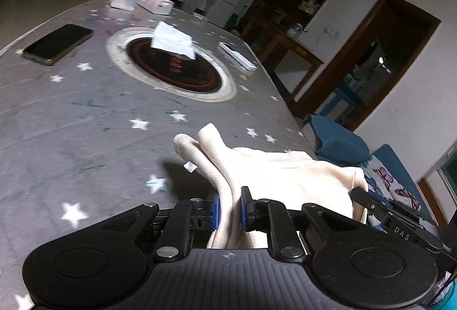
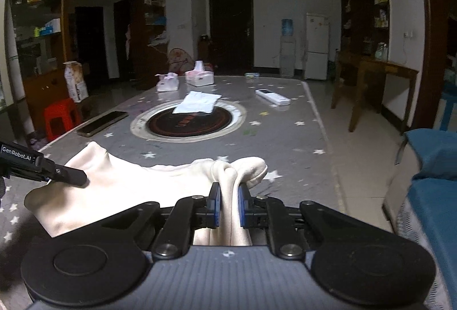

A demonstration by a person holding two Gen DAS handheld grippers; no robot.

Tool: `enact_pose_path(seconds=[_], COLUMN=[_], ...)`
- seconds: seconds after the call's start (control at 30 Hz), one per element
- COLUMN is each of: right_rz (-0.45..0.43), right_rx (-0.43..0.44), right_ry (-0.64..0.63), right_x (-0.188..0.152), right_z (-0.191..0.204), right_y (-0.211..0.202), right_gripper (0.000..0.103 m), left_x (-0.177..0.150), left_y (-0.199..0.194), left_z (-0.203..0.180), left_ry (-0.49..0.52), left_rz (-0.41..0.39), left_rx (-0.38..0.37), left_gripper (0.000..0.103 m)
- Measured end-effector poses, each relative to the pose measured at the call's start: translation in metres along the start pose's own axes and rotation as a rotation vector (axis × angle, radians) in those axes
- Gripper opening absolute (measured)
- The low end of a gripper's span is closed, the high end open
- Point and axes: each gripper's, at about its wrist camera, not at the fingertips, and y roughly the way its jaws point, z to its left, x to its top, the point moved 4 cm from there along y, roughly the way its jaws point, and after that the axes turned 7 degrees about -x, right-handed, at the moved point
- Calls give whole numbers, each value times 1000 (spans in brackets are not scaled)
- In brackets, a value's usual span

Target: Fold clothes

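Observation:
A cream garment (image 1: pixel 285 178) lies at the near end of a grey star-patterned table (image 1: pixel 71 124). My left gripper (image 1: pixel 230 210) is shut on a bunched fold of it, which sticks up past the blue pads. In the right wrist view the same garment (image 2: pixel 128 184) spreads to the left, and my right gripper (image 2: pixel 229 207) is shut on another bunched edge of it. The left gripper's black finger (image 2: pixel 71 175) reaches in at the cloth's left side. The right gripper's finger (image 1: pixel 368 198) shows at the right edge of the left wrist view.
On the table sit a dark phone (image 1: pixel 57 44), a round black hotplate (image 1: pixel 174 67) with a white paper (image 1: pixel 174 38) on it, a white remote (image 2: pixel 272 97) and two tissue boxes (image 2: pixel 200 77). A blue-covered seat (image 2: pixel 434 167) stands to the right, a red stool (image 2: pixel 61 117) to the left.

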Motion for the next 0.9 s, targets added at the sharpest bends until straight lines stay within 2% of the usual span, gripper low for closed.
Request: enact_pose_path(seconds=[0.53, 0.9], right_rz=[-30, 0], right_rx=[-123, -169], right_ry=[-21, -24], right_x=[12, 7], right_z=[-41, -58], right_y=[2, 20], right_gripper=[11, 11], left_x=[14, 12], left_y=[48, 75], left_z=[-46, -58], left_ry=[123, 190], left_rz=[25, 47], left_rx=[-13, 41], left_gripper=[15, 15])
